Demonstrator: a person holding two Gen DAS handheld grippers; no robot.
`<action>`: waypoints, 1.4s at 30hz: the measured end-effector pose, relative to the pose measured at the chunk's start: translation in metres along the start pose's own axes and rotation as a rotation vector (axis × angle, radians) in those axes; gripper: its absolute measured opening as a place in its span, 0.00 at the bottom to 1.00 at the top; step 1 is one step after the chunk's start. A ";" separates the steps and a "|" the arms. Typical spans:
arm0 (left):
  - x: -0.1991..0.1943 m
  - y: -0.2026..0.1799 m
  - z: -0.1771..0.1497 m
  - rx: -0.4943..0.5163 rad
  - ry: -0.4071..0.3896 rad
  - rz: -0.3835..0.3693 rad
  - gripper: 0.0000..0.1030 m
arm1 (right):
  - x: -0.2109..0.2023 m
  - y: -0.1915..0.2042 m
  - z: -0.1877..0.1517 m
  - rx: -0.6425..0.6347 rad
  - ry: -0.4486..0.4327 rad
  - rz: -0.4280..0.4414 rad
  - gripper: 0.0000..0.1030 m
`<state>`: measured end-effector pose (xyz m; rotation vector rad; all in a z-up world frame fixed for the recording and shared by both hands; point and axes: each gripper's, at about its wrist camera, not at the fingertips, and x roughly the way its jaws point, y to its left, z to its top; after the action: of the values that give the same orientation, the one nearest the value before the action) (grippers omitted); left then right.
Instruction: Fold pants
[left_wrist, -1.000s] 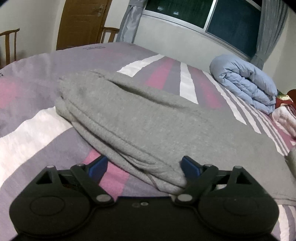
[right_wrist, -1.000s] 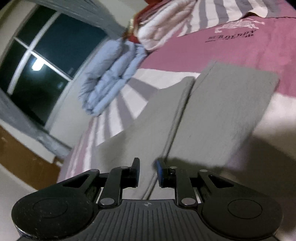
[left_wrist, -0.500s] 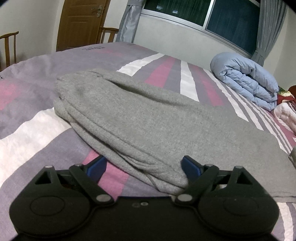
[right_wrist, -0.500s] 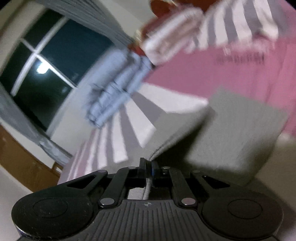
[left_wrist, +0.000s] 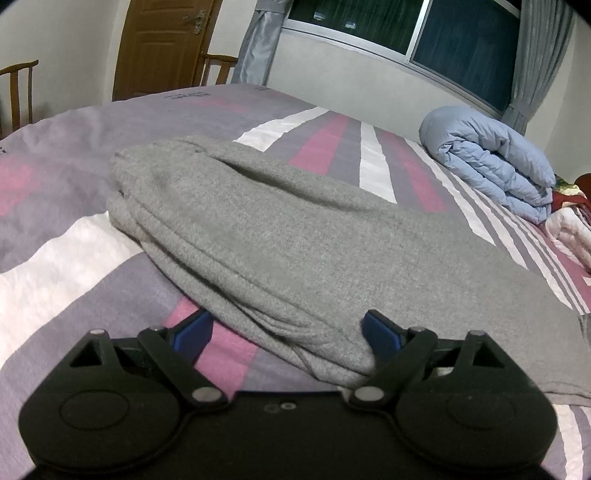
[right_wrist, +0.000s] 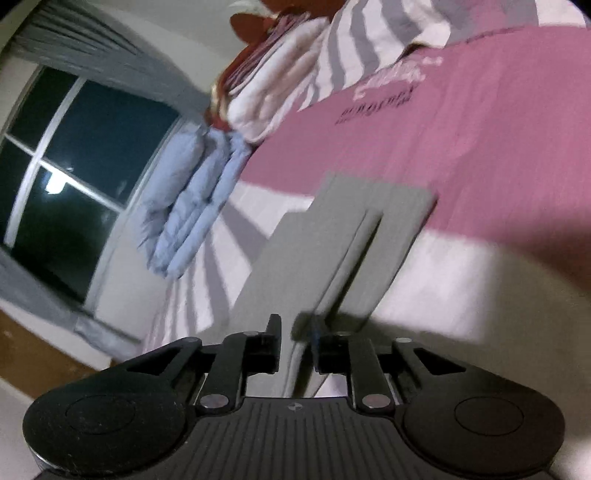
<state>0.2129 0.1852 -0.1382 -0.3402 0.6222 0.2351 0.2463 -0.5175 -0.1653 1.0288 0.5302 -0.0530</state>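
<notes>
We see grey pants (left_wrist: 295, 236) spread on a striped pink, purple & white bedspread (left_wrist: 66, 266), stretching fwd and to the right from our left claw (left_wrist: 288, 330). That claw stands wide open, its blue-tipped fingers (left_wrist: 194, 332) set either side of a bunched, layered edge of the fabric; the right tip touches the cloth, the left one sits just beside it over the bedspread. Ahead & to the right of this claw lies a rolled pale-blue duvet (left_wrist: 491, 162) under a dark window (left_wrist: 461, 48). Far ahead-left are a wooden door (left_wrist: 162, 44) and a chair (left_wrist: 18, 92).

Our right claw (right_wrist: 297, 345), seen in a tilted and slightly blurred view, is partly open w/ a narrow gap. The pants' leg ends (right_wrist: 351, 236) run straight fwd from it, two flat grey panels side by side, and a fabric edge passes btwn the fingers; we can't tell whether the pads touch it. Left of this claw is the duvet; beyond it, folded striped bedding (right_wrist: 295, 85).
</notes>
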 end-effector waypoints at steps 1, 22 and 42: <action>0.000 0.000 0.000 0.000 0.000 0.000 0.80 | 0.004 -0.002 0.005 0.007 -0.005 -0.013 0.18; 0.002 -0.002 0.001 0.005 0.001 0.007 0.81 | 0.009 -0.023 0.056 -0.025 -0.062 -0.107 0.05; 0.003 -0.001 0.000 0.006 0.000 0.007 0.82 | 0.023 -0.011 0.060 -0.030 -0.020 -0.016 0.04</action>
<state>0.2155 0.1843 -0.1392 -0.3327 0.6242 0.2398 0.2869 -0.5686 -0.1596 0.9941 0.5197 -0.0691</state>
